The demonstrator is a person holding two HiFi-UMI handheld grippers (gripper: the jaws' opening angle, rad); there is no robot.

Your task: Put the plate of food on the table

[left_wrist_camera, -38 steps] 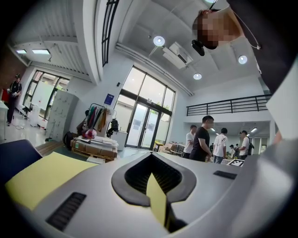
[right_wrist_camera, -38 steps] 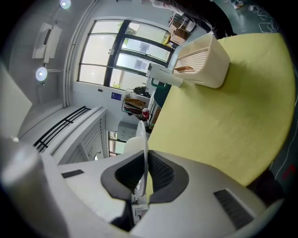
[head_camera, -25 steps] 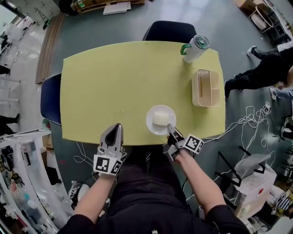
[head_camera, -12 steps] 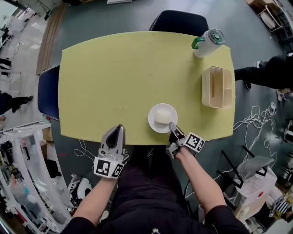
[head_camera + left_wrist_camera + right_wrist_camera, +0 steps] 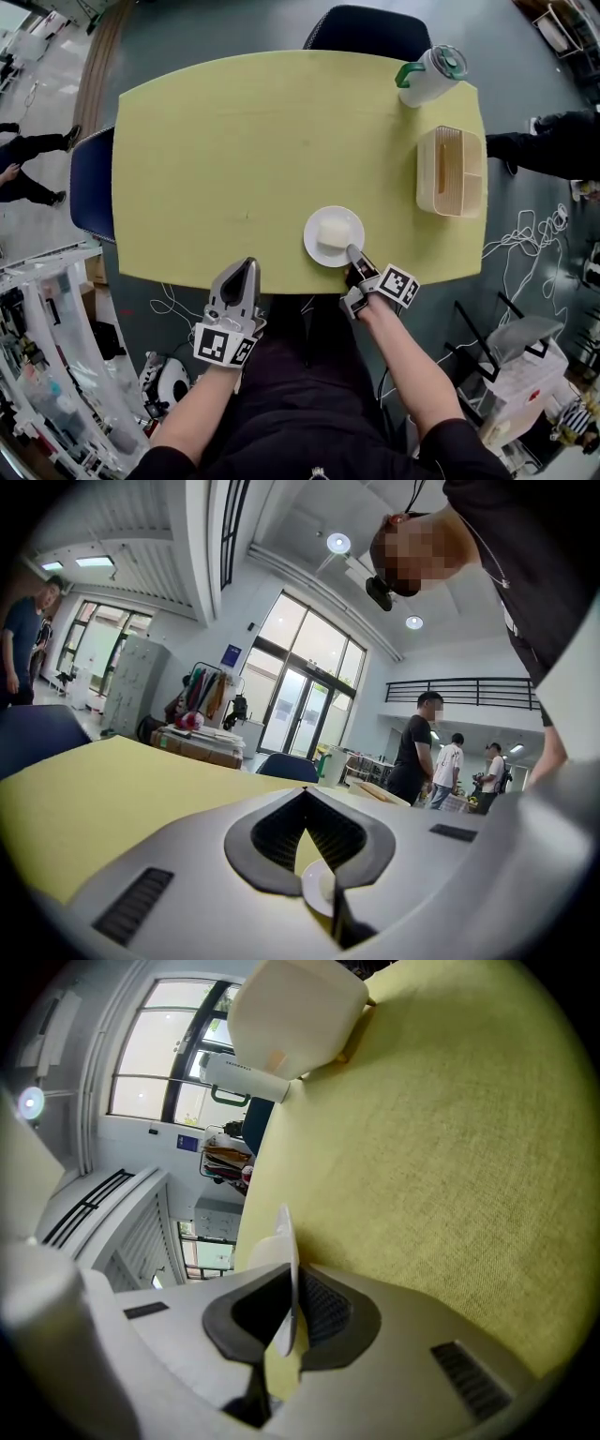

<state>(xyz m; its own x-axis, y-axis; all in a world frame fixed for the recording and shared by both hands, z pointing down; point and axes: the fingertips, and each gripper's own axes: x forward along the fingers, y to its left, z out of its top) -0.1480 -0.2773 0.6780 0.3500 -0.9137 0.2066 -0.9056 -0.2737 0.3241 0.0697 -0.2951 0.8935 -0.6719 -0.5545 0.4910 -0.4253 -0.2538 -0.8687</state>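
Note:
A white plate (image 5: 330,251) with a pale block of food (image 5: 333,232) is over the yellow-green table (image 5: 234,150), close to its near edge. I cannot tell whether it rests on the top. My right gripper (image 5: 352,253) is shut on the plate's near rim. In the right gripper view the plate (image 5: 285,1241) shows edge-on, clamped between the two jaws of the right gripper (image 5: 286,1288). My left gripper (image 5: 246,266) is shut and holds nothing, its tips at the table's front edge left of the plate. Past the shut left gripper (image 5: 305,795) a bit of the plate (image 5: 317,891) shows.
A white tumbler with a green lid (image 5: 428,75) stands at the far right corner. A beige divided box (image 5: 451,172) lies along the right edge. Dark blue chairs stand at the far side (image 5: 364,26) and the left side (image 5: 89,192). Cables (image 5: 520,244) lie on the floor at the right.
The plate, still in my right gripper, has moved a little farther in over the table. The left gripper stays shut by the front edge. The head view has shifted.

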